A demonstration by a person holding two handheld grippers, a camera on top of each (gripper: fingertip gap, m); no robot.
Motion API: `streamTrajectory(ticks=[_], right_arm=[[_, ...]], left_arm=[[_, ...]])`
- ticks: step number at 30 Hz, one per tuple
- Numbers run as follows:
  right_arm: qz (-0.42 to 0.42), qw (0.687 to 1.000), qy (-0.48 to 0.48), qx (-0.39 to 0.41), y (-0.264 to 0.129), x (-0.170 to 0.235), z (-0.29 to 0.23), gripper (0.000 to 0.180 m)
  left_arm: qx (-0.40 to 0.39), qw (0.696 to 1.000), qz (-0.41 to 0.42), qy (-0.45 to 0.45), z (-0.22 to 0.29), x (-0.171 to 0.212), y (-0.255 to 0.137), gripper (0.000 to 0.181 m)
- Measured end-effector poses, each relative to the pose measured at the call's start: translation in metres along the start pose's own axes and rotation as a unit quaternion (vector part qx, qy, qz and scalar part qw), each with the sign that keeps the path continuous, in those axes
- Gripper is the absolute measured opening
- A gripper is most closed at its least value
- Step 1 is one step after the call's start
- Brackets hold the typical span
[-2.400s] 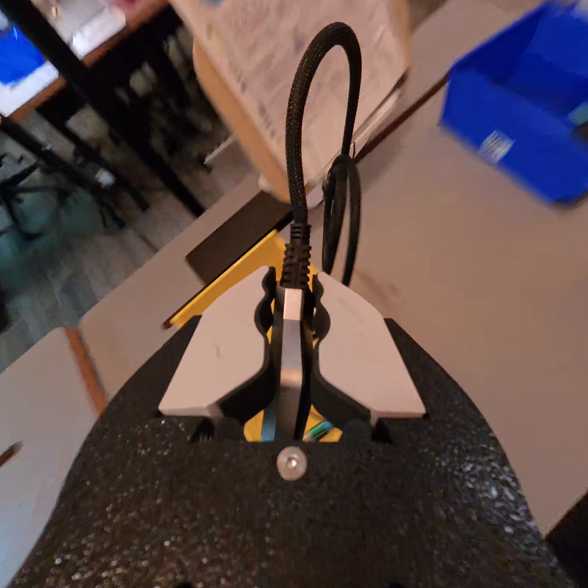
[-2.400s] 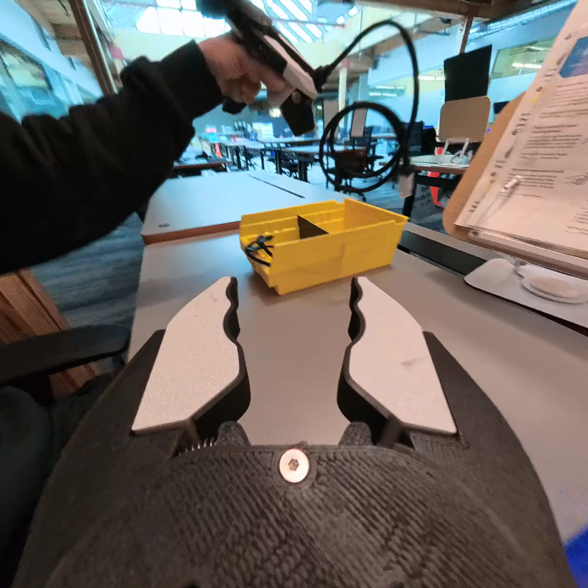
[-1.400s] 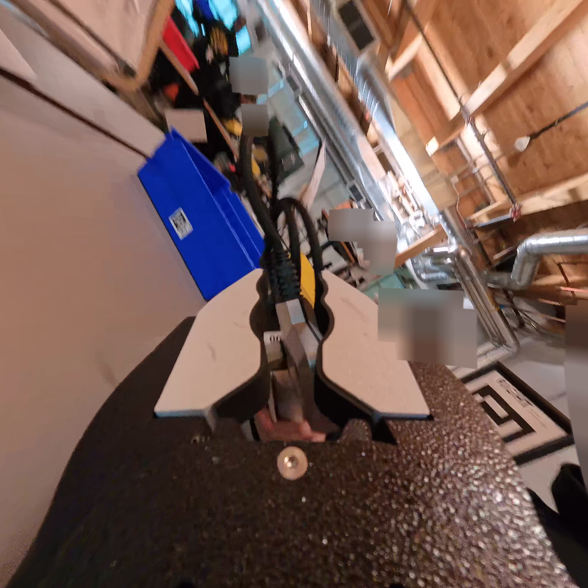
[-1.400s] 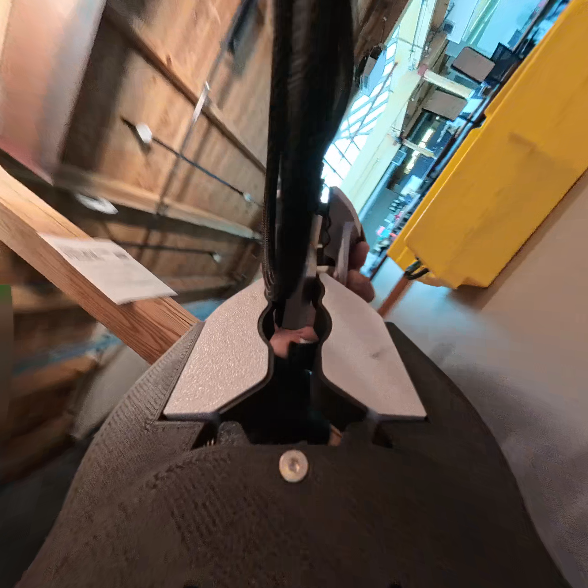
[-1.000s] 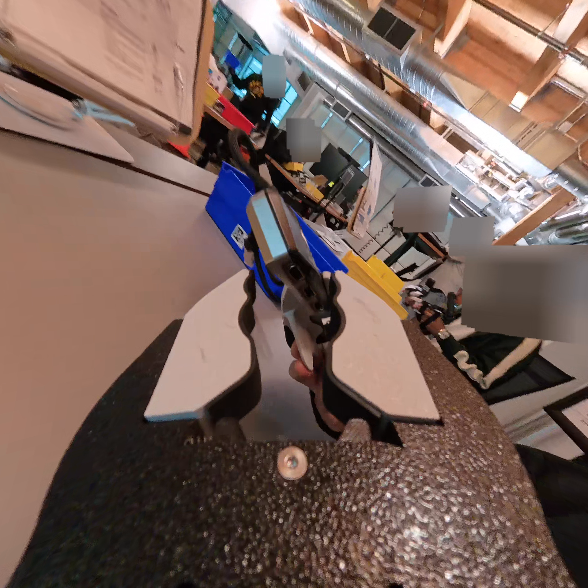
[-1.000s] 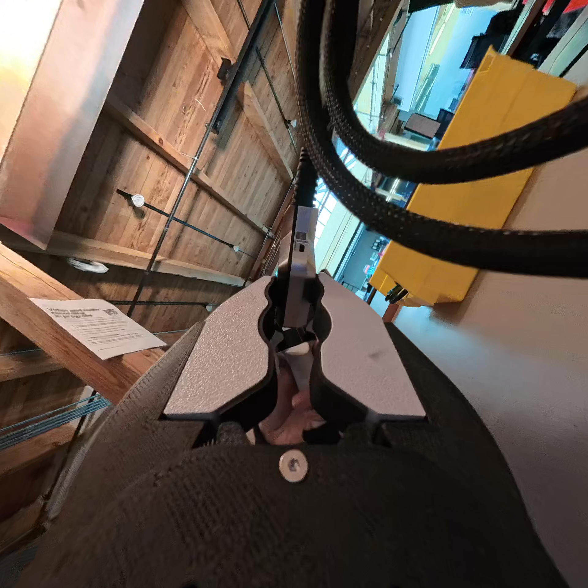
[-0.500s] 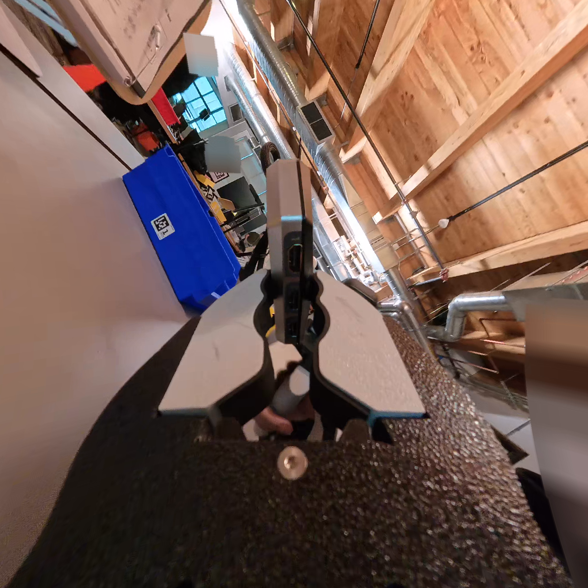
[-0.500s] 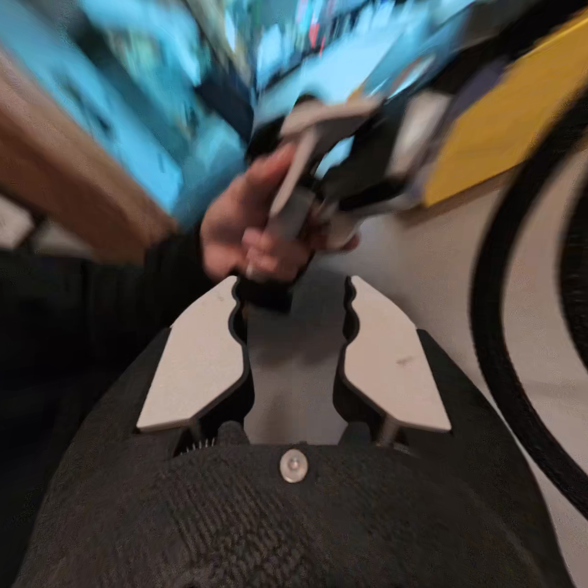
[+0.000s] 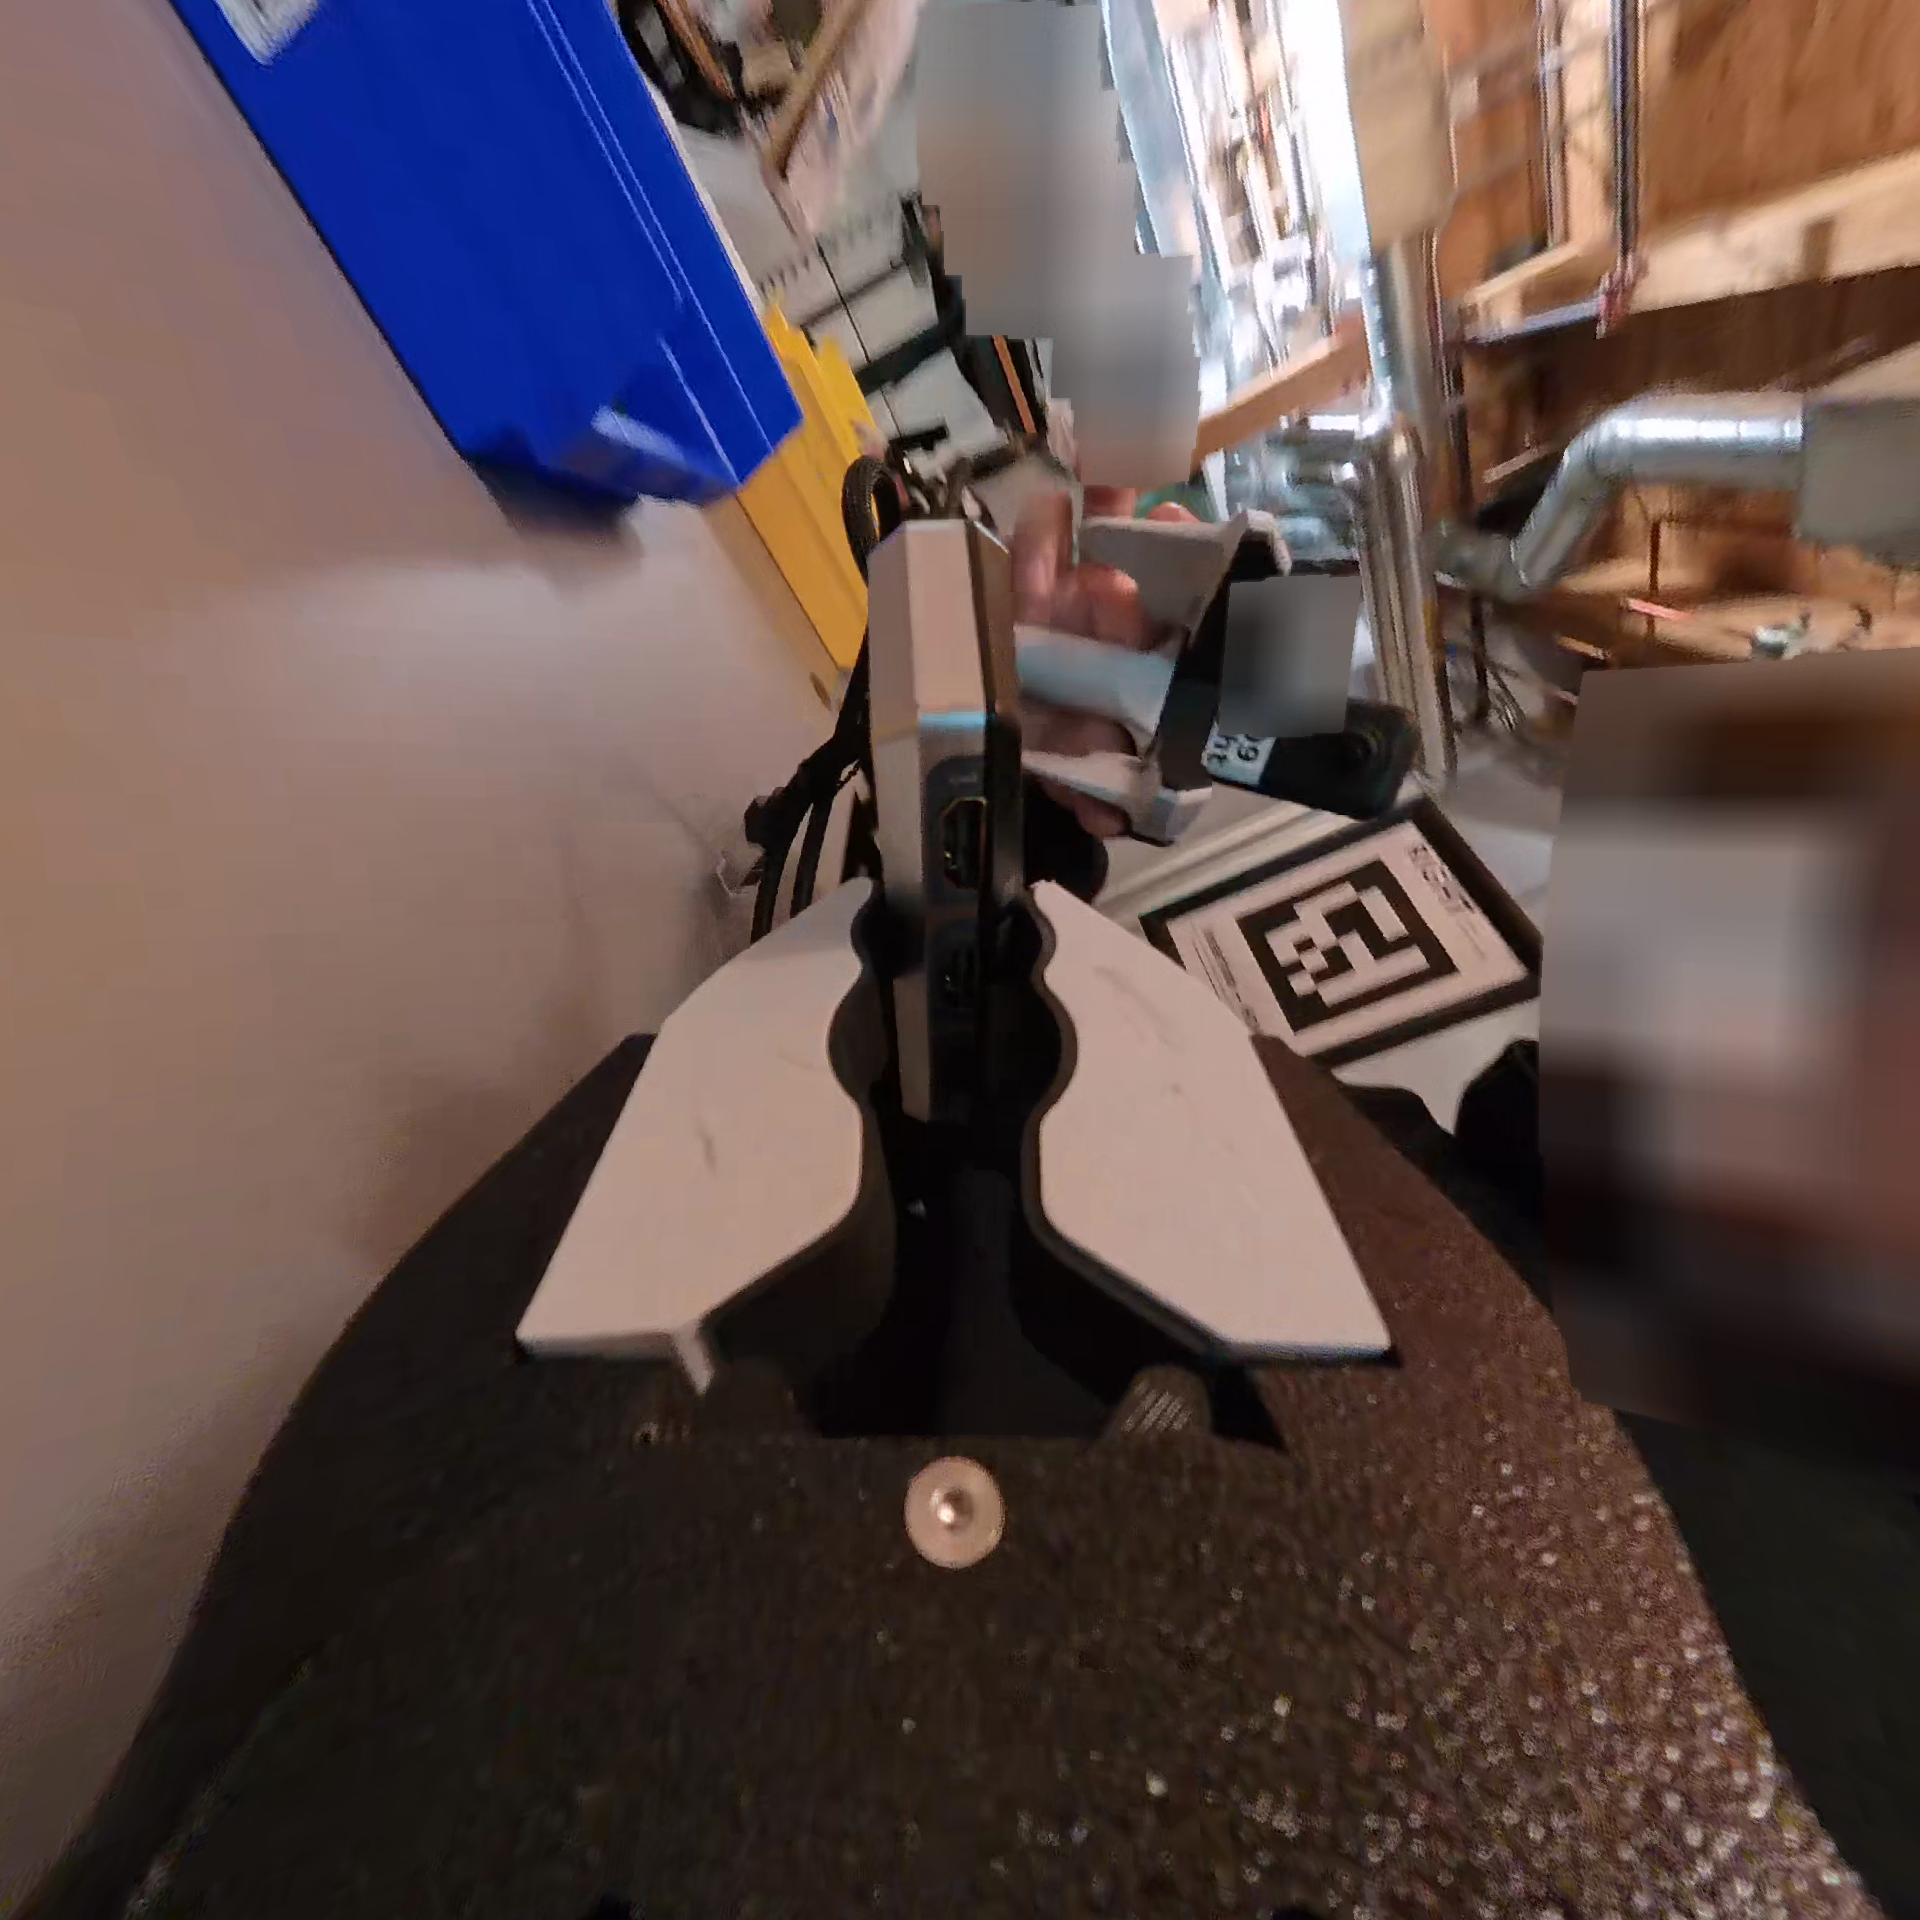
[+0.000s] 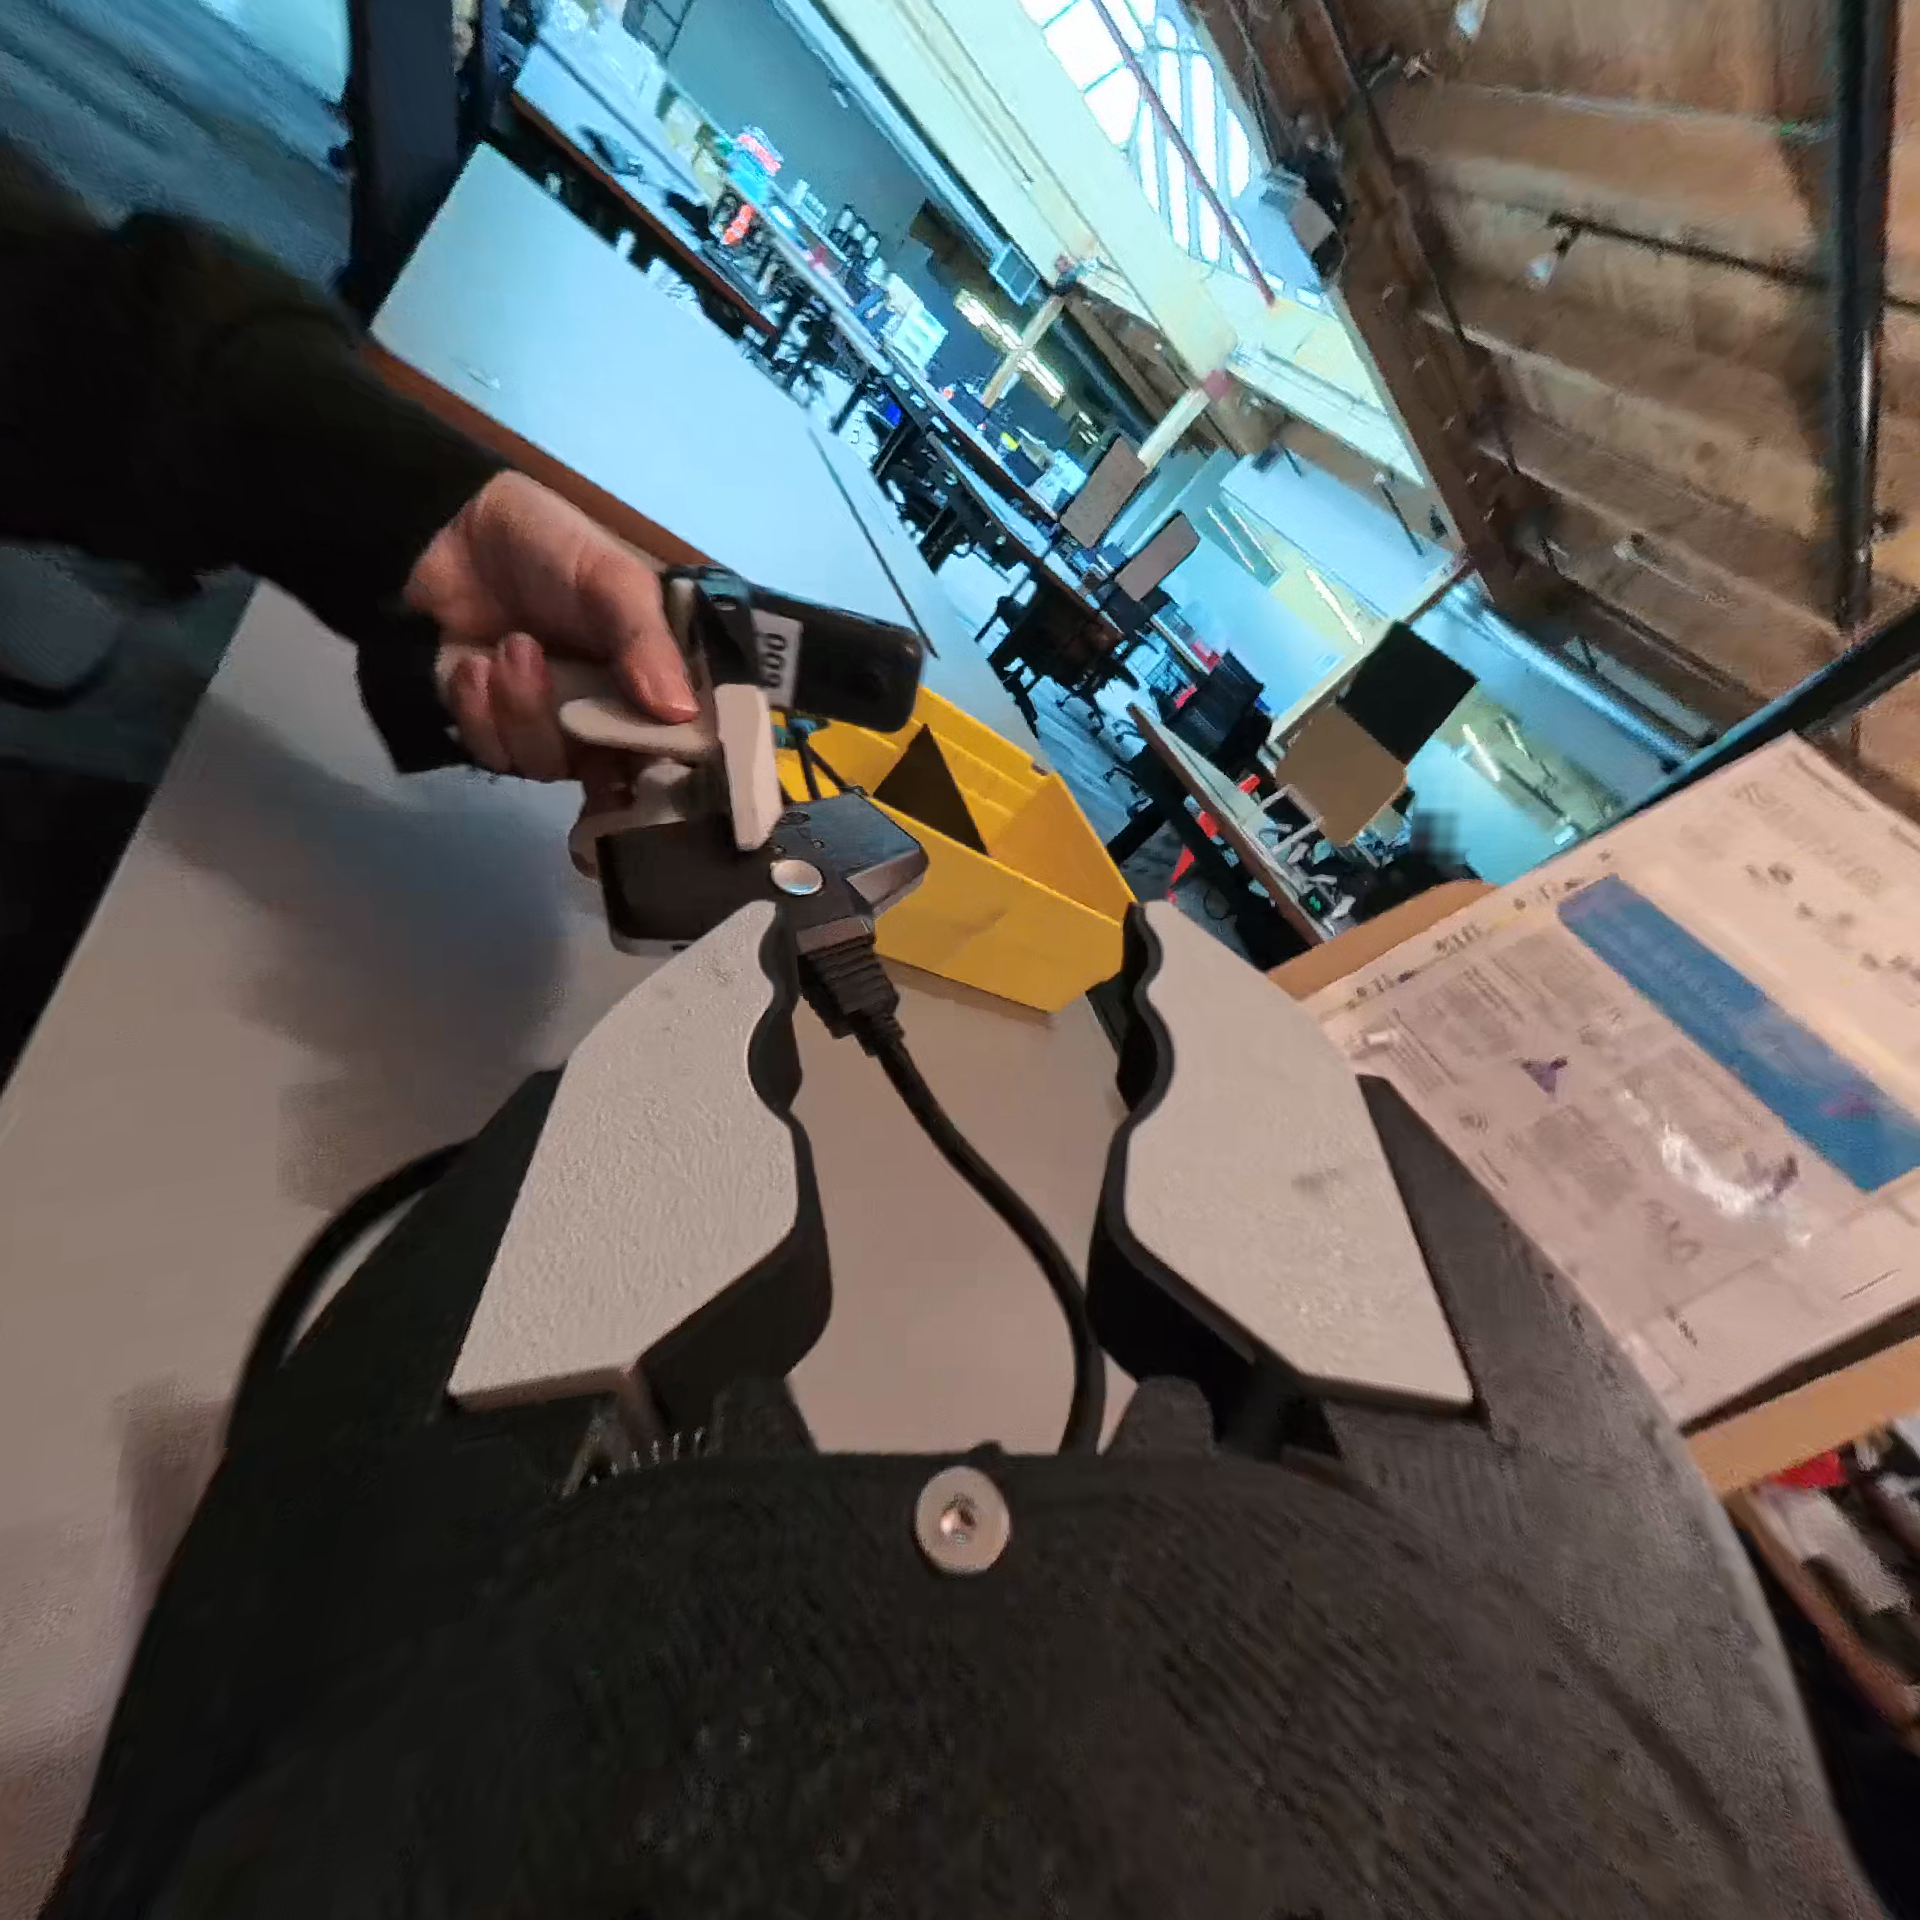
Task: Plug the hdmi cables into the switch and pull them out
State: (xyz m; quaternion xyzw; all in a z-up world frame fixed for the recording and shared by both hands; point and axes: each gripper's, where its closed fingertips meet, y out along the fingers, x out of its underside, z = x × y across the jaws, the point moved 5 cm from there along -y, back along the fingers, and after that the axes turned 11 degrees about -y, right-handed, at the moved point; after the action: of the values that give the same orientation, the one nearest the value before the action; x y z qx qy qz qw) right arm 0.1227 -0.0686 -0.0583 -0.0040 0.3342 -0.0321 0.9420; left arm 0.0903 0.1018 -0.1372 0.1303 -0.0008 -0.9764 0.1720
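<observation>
Timber walls and a long open workshop fill the background, with a pale grey counter (image 10: pixel 312 1039) carrying a yellow bin (image 10: pixel 997 873) and, at upper left of the left wrist view, a blue bin (image 9: pixel 520 239). At frame centre in that view the left hand-held gripper (image 9: pixel 951 935) is clamped on the silver HDMI switch (image 9: pixel 930 727), held edge-on, two of its side ports showing empty. The right wrist view shows one black HDMI cable (image 10: pixel 935 1101) plugged into the switch's lower end and trailing down between the fingers of the right hand-held gripper (image 10: pixel 951 966), which stands wide and grips nothing. By my reading one cable is seated; further plugging and all the pulling out remain.
</observation>
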Motion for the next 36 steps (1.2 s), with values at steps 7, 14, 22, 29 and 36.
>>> streamTrajectory(ticks=[7,14,22,29,36], right_arm=[[-0.006,0.995,0.032,-0.092,0.01,0.03,-0.025,0.056],[0.087,0.984,0.099,-0.119,0.012,0.044,-0.038,0.041],[0.108,0.981,0.124,-0.103,0.022,0.055,-0.044,0.025],[0.101,0.965,0.218,-0.107,0.032,0.07,-0.047,0.023],[0.189,0.904,0.356,-0.141,0.021,0.08,-0.041,0.023]], left_arm=[[0.037,0.992,-0.117,-0.019,0.006,0.0,0.017,0.022],[0.07,0.984,-0.159,-0.042,-0.006,0.005,0.028,0.022],[0.077,0.994,-0.057,-0.054,-0.008,-0.014,0.031,0.022],[0.03,0.998,0.002,0.051,-0.011,-0.018,0.021,0.03],[-0.185,0.805,0.032,0.563,0.032,-0.012,0.005,0.045]])
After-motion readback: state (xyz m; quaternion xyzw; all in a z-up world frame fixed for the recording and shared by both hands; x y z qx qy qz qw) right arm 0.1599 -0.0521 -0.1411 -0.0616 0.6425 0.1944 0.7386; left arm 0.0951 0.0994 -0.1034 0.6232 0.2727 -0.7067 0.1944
